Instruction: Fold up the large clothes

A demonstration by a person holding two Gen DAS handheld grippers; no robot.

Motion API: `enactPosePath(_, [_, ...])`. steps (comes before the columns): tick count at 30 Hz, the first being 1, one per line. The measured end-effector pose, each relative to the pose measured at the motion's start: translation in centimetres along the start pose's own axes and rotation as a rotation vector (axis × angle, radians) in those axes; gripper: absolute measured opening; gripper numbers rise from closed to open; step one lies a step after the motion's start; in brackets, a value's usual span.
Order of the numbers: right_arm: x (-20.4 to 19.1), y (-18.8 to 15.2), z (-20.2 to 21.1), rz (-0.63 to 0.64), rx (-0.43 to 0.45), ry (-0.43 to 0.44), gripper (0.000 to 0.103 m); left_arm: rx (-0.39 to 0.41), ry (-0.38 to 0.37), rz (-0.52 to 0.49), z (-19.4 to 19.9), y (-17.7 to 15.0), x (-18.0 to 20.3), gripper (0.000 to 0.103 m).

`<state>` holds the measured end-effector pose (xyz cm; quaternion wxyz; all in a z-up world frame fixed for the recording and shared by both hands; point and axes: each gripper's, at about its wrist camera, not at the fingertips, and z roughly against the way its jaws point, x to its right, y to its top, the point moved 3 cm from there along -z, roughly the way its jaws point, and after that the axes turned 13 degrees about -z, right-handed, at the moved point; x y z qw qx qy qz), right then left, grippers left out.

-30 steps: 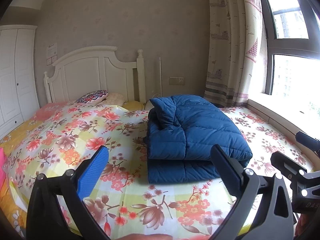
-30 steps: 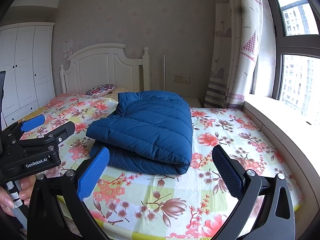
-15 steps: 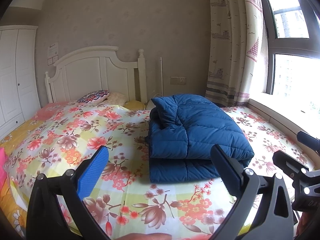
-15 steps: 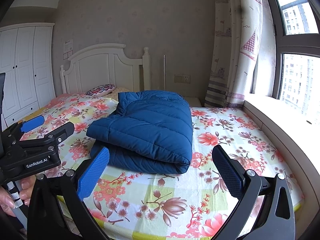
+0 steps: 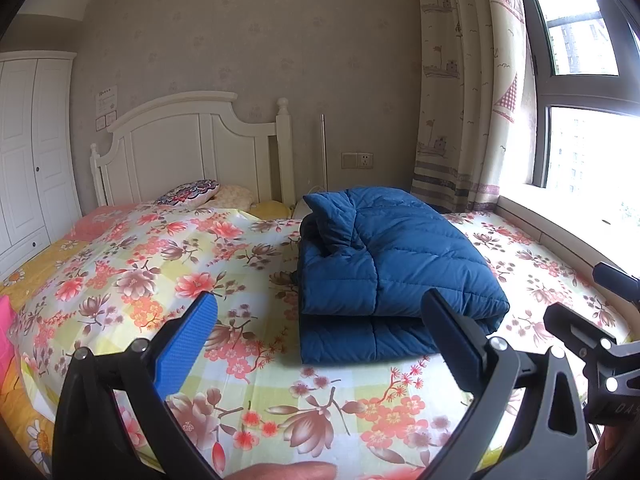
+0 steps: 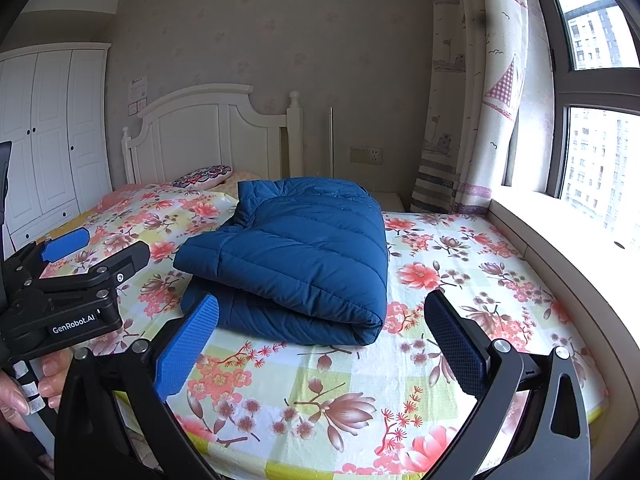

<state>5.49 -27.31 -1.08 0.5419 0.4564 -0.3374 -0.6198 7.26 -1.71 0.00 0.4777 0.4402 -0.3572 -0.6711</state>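
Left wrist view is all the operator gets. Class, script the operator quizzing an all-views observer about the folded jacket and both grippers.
Operator: Is the right gripper holding anything?
Observer: No. It is open, with nothing between its pads, and it is short of the folded blue quilted jacket.
Operator: My left gripper overlaps the jacket on screen. Is it touching?
Observer: No. In the right wrist view it hangs apart from the jacket, over the floral bedsheet.
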Motion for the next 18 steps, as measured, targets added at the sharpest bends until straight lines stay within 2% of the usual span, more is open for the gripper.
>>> enactPosePath(7, [0.3,-0.7,-1.0,-0.003,-0.031,-0.001,0.099,-0.019,-0.006,0.003,-0.5,-0.6,0.1,0.101])
enactPosePath(13, [1.9,-1.1,-3.4,-0.032,-0.096,-0.004,0.099,-0.02,-0.072,-0.06,-2.3,-0.6,0.7,0.101])
enactPosePath(15, [4.5,0.0,-4.6,-0.069,-0.117,-0.032,0.099,-0.075,-0.105,-0.057,-4.5,-0.6,-1.0,0.101])
enactPosePath(16, [5.8,0.7,-5.0,-0.081,-0.117,-0.051,0.099,-0.112,-0.098,-0.033,-6.1,-0.6,-2.9,0.101])
enactPosePath(17, [7.8,1.8,-5.3,-0.091,-0.109,-0.095,0.099,-0.136,-0.085,-0.007,-7.1,-0.7,-4.7,0.101])
enactPosePath(18, [11.0,3.6,-5.6,-0.105,-0.091,-0.178,0.099,-0.171,-0.056,0.032,-8.8,-0.7,-7.8,0.101])
